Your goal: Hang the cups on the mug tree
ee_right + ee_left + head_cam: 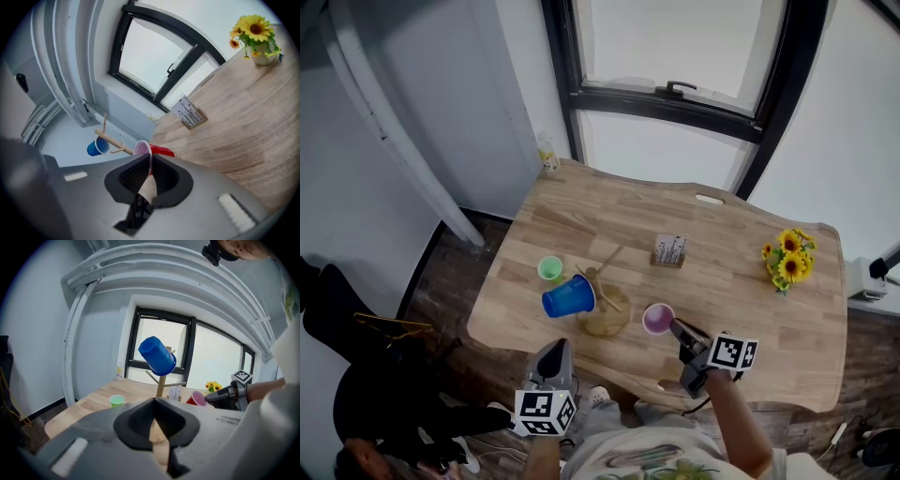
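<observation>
Behind mug tree [605, 315]: card stand [670, 251] (print too small).

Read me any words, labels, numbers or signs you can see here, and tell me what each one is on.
No text here can be read.
Small wooden block with a white printed face: dark print, too small to read.
Small clear bottle with a yellow label: blurred, unreadable.
Cubes on the left gripper and right gripper: black-and-white square markers, no letters.
</observation>
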`<state>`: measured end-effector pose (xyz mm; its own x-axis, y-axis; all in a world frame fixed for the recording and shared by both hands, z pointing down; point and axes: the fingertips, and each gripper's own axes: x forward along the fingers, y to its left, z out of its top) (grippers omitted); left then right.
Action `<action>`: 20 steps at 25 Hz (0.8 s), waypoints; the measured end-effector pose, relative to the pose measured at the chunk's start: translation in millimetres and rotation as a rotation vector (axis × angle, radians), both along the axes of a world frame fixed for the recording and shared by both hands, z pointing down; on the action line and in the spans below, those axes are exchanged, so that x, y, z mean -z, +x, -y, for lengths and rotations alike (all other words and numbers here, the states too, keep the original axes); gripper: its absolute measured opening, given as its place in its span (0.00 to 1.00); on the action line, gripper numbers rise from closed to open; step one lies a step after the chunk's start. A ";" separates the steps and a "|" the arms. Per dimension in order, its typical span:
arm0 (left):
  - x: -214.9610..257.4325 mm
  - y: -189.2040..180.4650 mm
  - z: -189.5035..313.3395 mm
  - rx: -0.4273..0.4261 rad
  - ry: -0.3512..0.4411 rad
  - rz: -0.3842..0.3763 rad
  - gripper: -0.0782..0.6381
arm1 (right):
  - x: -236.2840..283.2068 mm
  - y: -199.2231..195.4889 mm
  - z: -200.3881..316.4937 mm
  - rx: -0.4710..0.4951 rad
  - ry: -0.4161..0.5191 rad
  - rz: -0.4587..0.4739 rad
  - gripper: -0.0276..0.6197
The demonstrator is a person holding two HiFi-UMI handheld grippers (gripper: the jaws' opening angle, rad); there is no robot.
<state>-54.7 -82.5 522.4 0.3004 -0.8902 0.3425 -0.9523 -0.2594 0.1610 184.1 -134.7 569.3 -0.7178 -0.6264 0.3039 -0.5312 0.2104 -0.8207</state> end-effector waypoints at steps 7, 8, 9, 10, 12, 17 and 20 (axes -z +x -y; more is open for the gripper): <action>6.1 -0.2 1.6 -0.004 0.013 -0.003 0.12 | 50.9 -2.7 22.3 -0.019 0.115 0.040 0.07; 6.6 -0.8 1.7 -0.003 0.016 -0.003 0.12 | 56.7 -4.0 24.3 -0.019 0.129 0.045 0.07; 7.2 -1.2 1.6 -0.003 0.018 -0.004 0.12 | 62.5 -5.2 26.1 -0.020 0.142 0.051 0.07; 7.8 -1.6 1.4 -0.002 0.019 -0.004 0.12 | 68.4 -6.2 27.9 -0.022 0.155 0.056 0.07; 9.4 -2.0 0.7 0.000 0.022 -0.003 0.12 | 80.8 -8.3 31.4 -0.021 0.185 0.064 0.07; 13.2 -4.2 -0.7 0.009 0.031 -0.003 0.12 | 114.5 -18.4 40.0 0.002 0.273 0.104 0.07; 15.1 -6.9 -1.8 0.015 0.038 -0.006 0.12 | 124.7 -20.0 43.7 -0.002 0.297 0.105 0.07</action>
